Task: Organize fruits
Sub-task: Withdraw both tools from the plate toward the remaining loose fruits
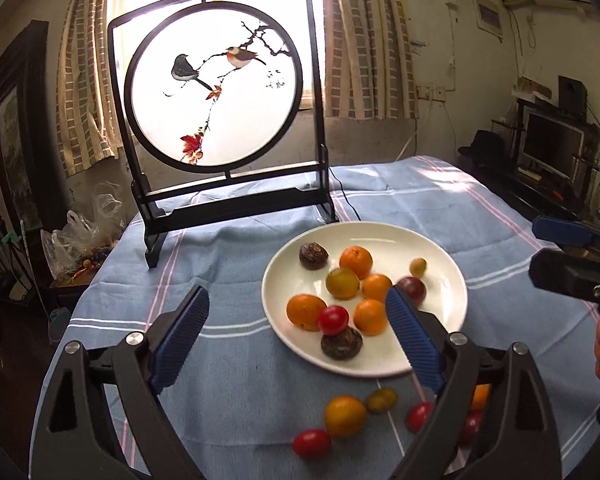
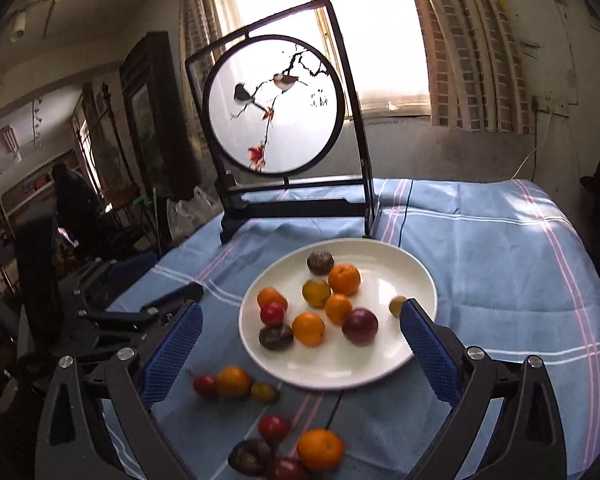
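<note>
both tools, left and right, hang spread and empty over the plate of fruit; more fruit lies on the desk.

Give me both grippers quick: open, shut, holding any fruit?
Left gripper: open, holding nothing, above the near edge of the white plate.
Right gripper: open, holding nothing, also over the plate.

Bare cloth R of plate, screen blocks rear, loose fruit near edge
</note>
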The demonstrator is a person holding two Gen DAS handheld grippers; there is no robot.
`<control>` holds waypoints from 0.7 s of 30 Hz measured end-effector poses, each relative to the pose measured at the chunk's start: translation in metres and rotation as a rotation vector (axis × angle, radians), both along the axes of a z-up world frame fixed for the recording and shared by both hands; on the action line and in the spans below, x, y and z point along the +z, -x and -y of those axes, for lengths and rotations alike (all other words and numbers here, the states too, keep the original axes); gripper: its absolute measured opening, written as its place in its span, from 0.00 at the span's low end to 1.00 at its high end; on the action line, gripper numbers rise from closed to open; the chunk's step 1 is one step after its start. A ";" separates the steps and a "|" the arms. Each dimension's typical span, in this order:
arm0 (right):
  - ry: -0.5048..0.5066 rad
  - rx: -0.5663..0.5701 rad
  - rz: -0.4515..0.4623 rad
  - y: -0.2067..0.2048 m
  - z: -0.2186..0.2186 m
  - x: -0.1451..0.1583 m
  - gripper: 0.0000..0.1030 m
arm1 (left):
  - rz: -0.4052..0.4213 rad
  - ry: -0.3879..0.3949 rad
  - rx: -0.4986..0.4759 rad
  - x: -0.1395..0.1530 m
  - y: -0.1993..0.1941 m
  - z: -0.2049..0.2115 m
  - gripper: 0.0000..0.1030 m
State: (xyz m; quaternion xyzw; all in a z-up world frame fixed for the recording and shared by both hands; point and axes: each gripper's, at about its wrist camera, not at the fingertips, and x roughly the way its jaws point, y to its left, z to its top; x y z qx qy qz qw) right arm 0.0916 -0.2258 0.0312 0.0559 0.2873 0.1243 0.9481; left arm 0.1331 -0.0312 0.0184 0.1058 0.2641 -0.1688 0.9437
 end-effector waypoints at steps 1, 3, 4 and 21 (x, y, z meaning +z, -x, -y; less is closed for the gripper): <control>0.054 0.010 -0.013 0.010 -0.004 -0.007 0.97 | -0.003 -0.019 -0.025 -0.005 0.011 0.001 0.85; 0.157 0.010 -0.059 0.030 -0.008 -0.025 0.97 | -0.014 -0.066 -0.084 -0.018 0.034 0.005 0.85; 0.188 0.021 -0.087 0.039 -0.009 -0.034 0.96 | -0.029 -0.088 -0.120 -0.025 0.044 0.008 0.85; 0.347 0.197 -0.351 0.062 -0.024 -0.116 0.49 | -0.283 -0.174 -0.372 -0.109 0.065 0.047 0.84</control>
